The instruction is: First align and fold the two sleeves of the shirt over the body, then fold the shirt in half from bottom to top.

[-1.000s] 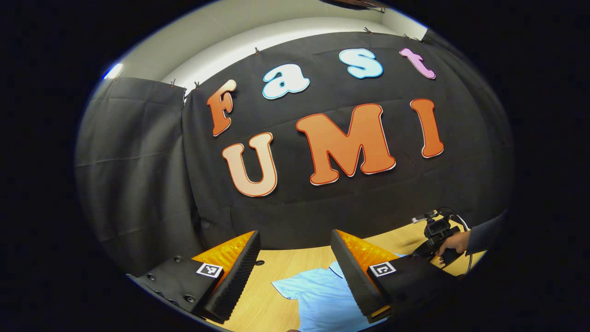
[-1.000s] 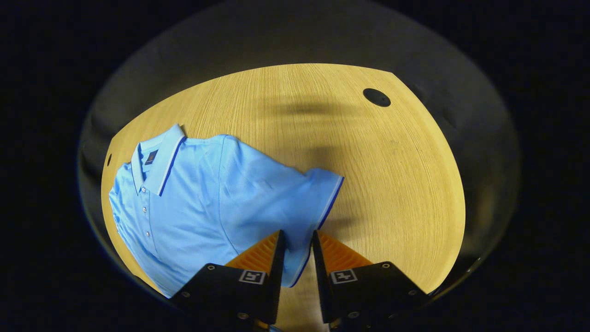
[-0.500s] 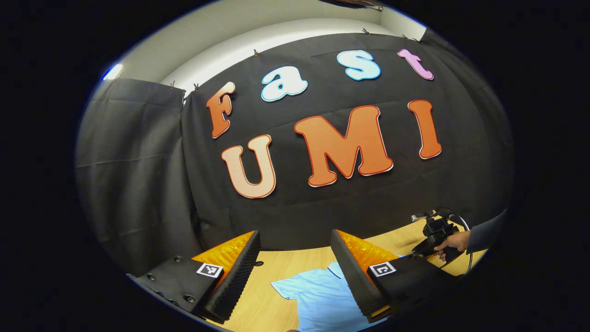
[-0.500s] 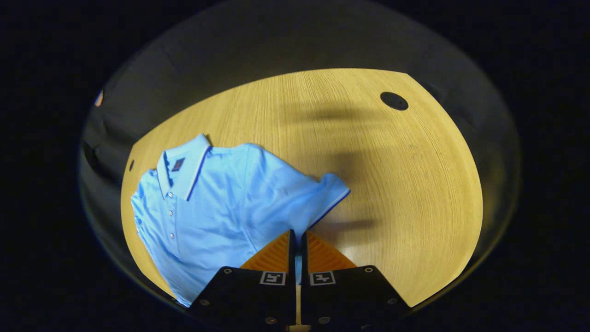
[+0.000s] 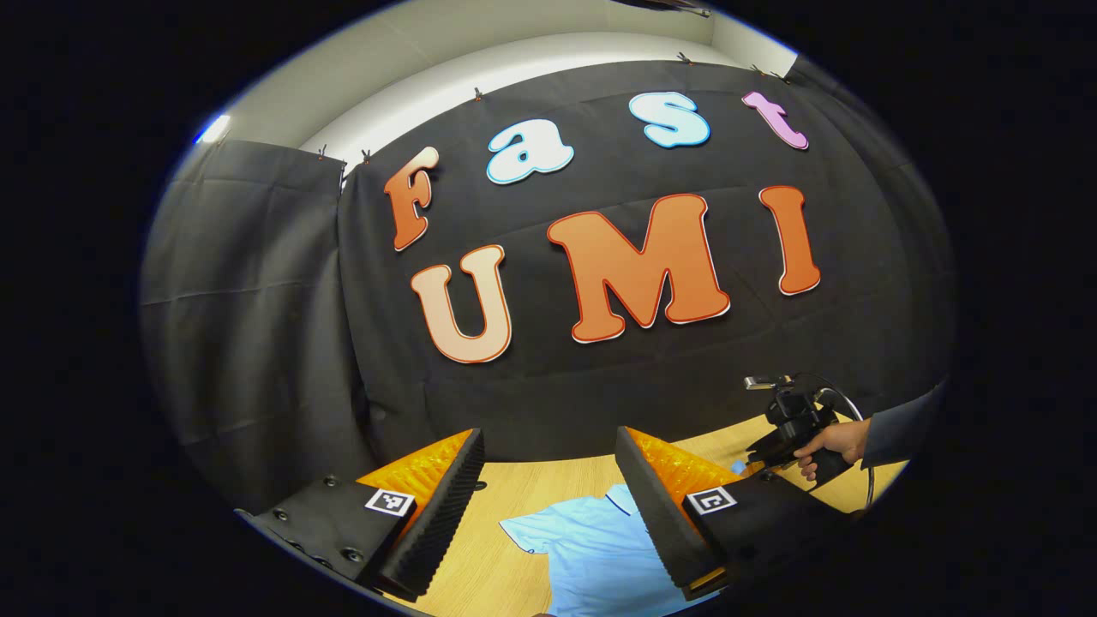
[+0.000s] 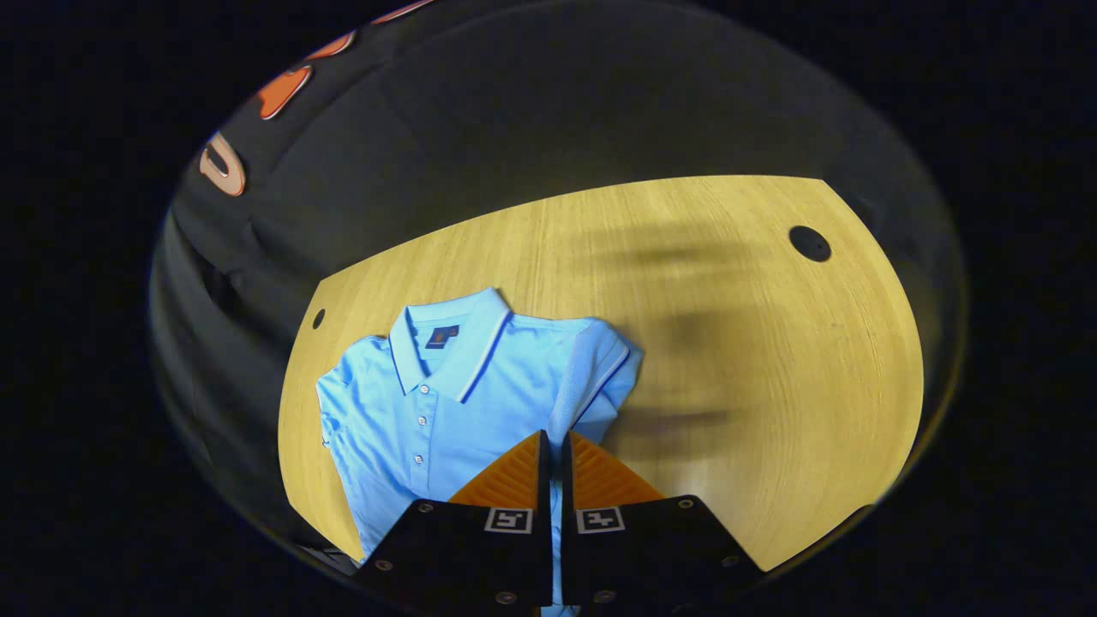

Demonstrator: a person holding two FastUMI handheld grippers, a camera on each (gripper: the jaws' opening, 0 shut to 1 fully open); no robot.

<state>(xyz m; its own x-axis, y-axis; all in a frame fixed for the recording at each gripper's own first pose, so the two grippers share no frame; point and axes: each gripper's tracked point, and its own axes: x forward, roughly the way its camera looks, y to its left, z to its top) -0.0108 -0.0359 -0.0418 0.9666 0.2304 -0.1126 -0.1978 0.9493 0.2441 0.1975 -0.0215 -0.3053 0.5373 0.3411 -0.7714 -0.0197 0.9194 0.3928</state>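
Black cloth wall [image 5: 257, 343] backs a pale wooden table [image 6: 754, 360].

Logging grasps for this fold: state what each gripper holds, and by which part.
The right gripper is shut on the shirt, pinching its sleeve. The left gripper is open and holds nothing.

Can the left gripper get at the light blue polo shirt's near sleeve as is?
Probably yes. The left gripper is open above the wooden table, and that sleeve of the light blue polo shirt lies flat, uncovered.
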